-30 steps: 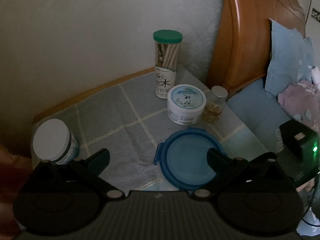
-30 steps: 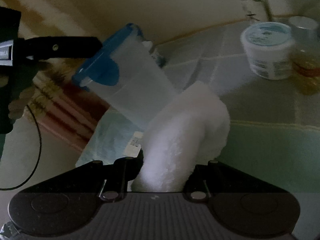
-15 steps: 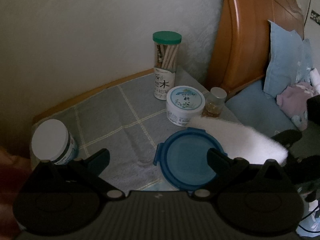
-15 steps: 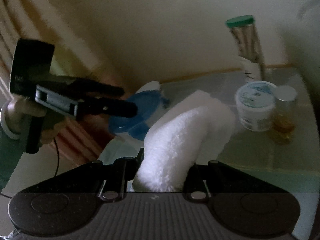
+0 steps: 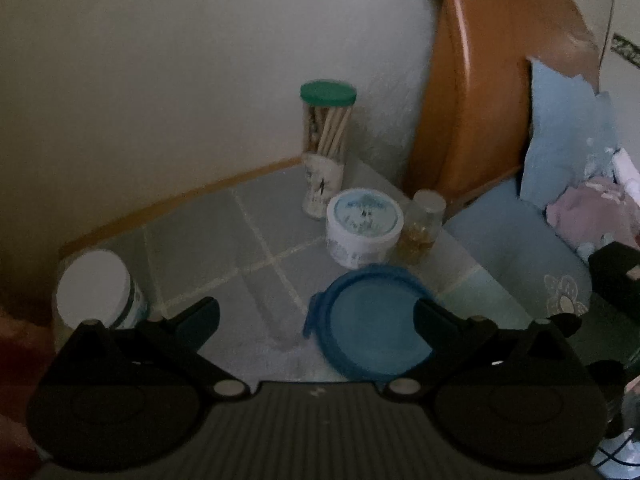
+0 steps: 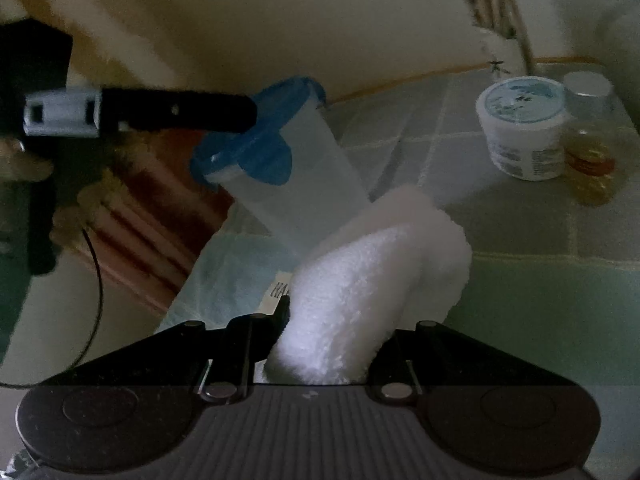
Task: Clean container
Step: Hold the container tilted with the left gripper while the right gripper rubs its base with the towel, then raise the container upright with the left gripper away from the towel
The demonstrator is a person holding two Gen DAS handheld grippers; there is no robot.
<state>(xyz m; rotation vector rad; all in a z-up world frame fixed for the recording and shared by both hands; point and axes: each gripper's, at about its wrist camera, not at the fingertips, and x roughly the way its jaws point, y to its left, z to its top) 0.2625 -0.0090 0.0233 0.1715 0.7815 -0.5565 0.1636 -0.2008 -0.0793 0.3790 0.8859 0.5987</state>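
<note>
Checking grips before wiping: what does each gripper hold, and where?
Right gripper pinches the folded white cloth at its near end. Left gripper holds nothing I can confirm.

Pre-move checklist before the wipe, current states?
1. White cloth clamped in right gripper: ok.
2. Left gripper closed on container: not ok, jaws stand wide.
3. Container upright: not ok, tilted.
4. Blue lid on: ok.
5. Cloth touching container wall: cannot tell.
6. White tub apart from container: ok.
</note>
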